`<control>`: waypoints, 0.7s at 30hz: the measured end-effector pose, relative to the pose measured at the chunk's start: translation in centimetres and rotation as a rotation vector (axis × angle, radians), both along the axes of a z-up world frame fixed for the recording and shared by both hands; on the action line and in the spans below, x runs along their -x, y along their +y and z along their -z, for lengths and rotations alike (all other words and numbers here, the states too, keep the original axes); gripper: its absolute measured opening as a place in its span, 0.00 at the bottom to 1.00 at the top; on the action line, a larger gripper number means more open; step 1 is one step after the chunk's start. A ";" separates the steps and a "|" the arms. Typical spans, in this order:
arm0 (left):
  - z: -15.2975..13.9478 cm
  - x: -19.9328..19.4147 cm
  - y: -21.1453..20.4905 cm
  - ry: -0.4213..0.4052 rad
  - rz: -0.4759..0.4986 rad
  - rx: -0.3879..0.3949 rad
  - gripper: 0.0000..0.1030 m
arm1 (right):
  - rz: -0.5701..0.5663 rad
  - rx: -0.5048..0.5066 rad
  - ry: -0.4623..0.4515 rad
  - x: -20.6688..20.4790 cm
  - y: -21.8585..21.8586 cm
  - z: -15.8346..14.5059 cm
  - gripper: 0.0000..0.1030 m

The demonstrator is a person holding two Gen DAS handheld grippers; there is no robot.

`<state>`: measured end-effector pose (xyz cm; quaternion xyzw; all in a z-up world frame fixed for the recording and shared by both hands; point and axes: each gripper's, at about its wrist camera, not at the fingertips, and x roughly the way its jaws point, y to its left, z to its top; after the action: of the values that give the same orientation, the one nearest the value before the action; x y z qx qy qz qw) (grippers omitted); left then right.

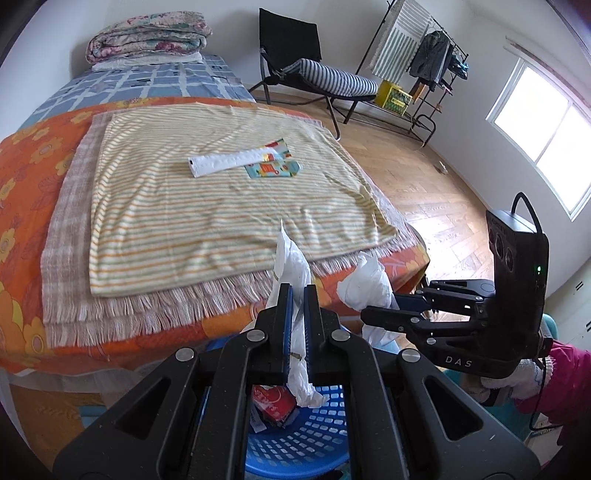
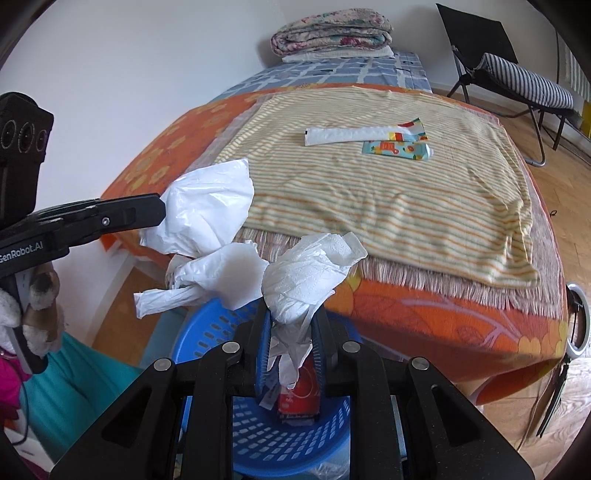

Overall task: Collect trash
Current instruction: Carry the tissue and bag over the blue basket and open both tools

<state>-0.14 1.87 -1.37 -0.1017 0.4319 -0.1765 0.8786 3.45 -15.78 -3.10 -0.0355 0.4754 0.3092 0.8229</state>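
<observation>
Each claw held trash over the blue basket [image 2: 221, 332] at six o'clock: left claw [image 1: 298, 295] clamped a plastic bag [image 1: 295, 266], right claw [image 2: 291, 332] a tissue [image 2: 310, 273].

- I see a folded quilt [image 1: 147, 35] on the bed [image 1: 33, 173] (far end).
- A black folding chair [image 1: 295, 62] stands beside my clothes rack [image 1: 424, 62].
- Window [image 1: 546, 136] at right.
</observation>
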 end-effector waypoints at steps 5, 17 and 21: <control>1.6 1.1 -0.7 0.035 0.014 -0.008 0.04 | 0.009 0.013 0.021 0.9 -0.3 0.9 0.18; 4.6 2.6 -0.8 0.109 0.009 -0.014 0.04 | 0.010 0.049 0.061 3.0 -0.6 2.9 0.18; 5.3 2.7 -0.9 0.124 0.013 -0.013 0.04 | 0.010 0.059 0.069 3.3 -0.5 3.3 0.19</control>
<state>-2.85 0.97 -6.62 -0.1042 0.4872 -0.1727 0.8497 0.15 -16.26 -6.40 -0.0466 0.5124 0.2921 0.8062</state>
